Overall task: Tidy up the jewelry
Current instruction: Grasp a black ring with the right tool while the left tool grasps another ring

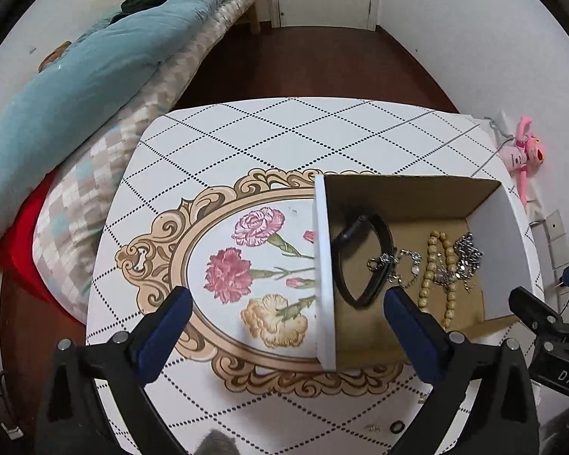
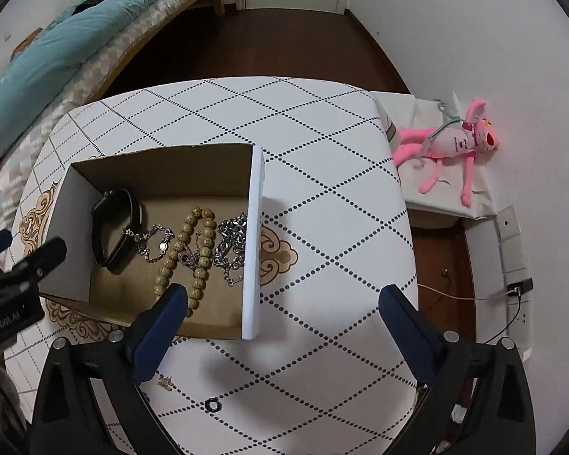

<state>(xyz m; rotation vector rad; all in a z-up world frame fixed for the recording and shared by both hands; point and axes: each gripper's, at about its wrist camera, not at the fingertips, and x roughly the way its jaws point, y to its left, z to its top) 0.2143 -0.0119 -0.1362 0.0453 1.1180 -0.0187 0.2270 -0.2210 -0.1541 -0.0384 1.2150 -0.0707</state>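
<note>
An open cardboard box with white outer walls stands on the patterned table. Inside lie a black wristband, a thin silver bracelet, a string of tan wooden beads and a heap of silver chain. My left gripper hangs open astride the box's left wall. My right gripper hangs open astride its right wall. Neither holds anything. A small black ring and a tiny gold piece lie on the table in front of the box.
The table carries a white cloth with dotted diamonds and a flower medallion. A bed with a teal quilt runs along the left. A pink plush toy lies on a white box at the right. Cables and sockets line the right wall.
</note>
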